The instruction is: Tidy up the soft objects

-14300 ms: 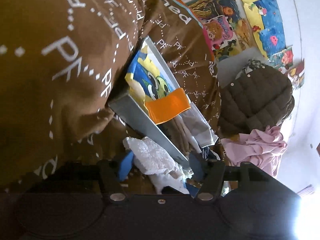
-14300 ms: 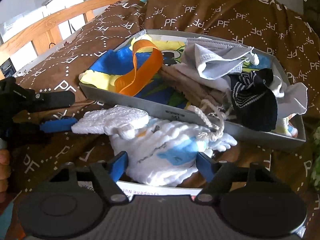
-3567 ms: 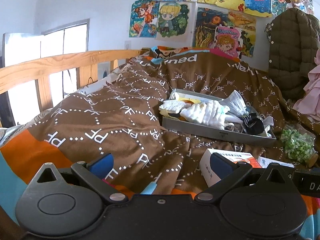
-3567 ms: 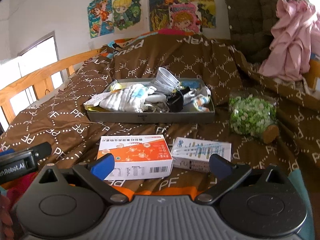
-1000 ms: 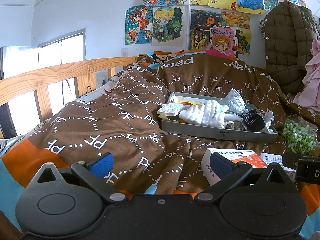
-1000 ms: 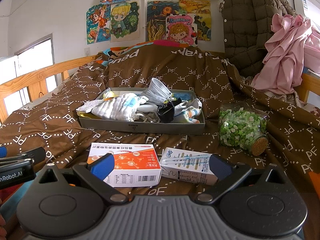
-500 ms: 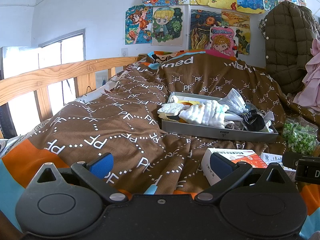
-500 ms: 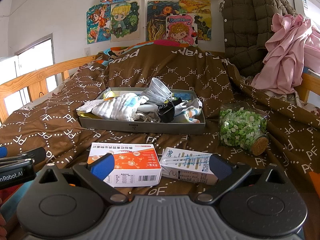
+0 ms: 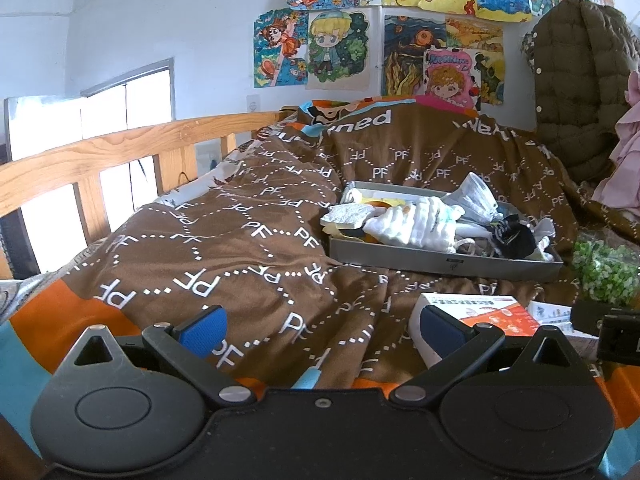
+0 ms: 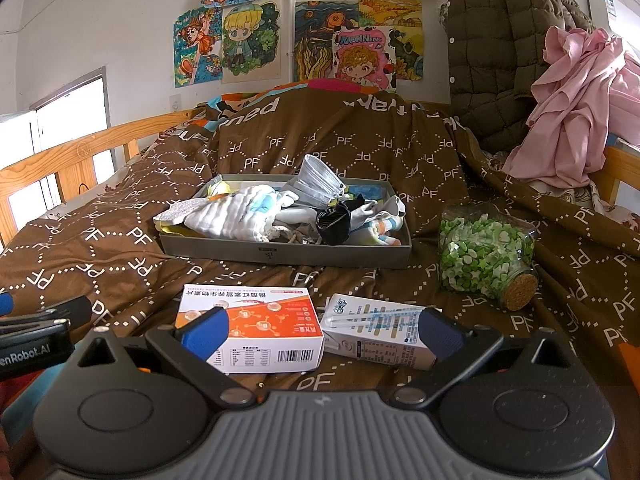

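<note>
Hovering, jaws apart and empty: left gripper (image 9: 319,327), right gripper (image 10: 320,330) | shallow grey cardboard tray (image 10: 286,255) held white quilted cloth (image 10: 236,216), possibly a sock (image 10: 334,222).

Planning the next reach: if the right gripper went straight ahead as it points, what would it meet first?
Probably the orange-and-white box and milk carton lying between the right gripper fingers' line; the grey tray lies farther. Depth is uncertain.
</note>
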The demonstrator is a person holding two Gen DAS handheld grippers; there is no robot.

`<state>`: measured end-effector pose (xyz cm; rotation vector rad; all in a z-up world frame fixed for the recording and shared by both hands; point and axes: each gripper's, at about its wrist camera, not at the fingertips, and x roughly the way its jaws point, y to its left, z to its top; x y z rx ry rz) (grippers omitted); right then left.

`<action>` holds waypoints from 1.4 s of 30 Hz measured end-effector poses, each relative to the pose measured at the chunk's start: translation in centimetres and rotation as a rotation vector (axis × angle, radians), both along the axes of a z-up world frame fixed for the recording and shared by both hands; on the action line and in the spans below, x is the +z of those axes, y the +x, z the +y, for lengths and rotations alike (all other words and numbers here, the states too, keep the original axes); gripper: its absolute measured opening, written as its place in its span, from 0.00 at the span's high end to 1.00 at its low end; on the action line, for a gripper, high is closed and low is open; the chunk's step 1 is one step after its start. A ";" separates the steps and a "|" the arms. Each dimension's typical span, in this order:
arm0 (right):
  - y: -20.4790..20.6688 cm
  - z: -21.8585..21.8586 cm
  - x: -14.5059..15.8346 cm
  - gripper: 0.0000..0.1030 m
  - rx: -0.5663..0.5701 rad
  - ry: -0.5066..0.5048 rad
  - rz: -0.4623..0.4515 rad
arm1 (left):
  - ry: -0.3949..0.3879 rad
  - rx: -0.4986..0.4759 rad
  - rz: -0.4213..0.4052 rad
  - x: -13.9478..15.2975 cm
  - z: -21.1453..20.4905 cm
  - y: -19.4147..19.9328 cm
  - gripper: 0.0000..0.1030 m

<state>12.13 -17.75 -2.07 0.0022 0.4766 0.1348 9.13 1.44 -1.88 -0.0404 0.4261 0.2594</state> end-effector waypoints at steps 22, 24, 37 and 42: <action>0.0 -0.1 0.0 0.00 0.000 0.000 0.002 | 0.017 -0.004 0.011 0.1 0.1 -0.1 0.01; 0.0 -0.1 0.0 0.00 0.001 0.000 0.002 | 0.019 -0.002 0.012 0.1 0.1 -0.2 0.01; 0.1 0.0 -0.1 0.00 0.001 0.000 0.003 | 0.015 -0.007 0.013 0.1 -0.1 0.0 0.01; 0.0 0.0 -0.1 0.00 0.001 -0.001 0.005 | 0.013 -0.005 0.014 0.1 0.1 0.0 0.01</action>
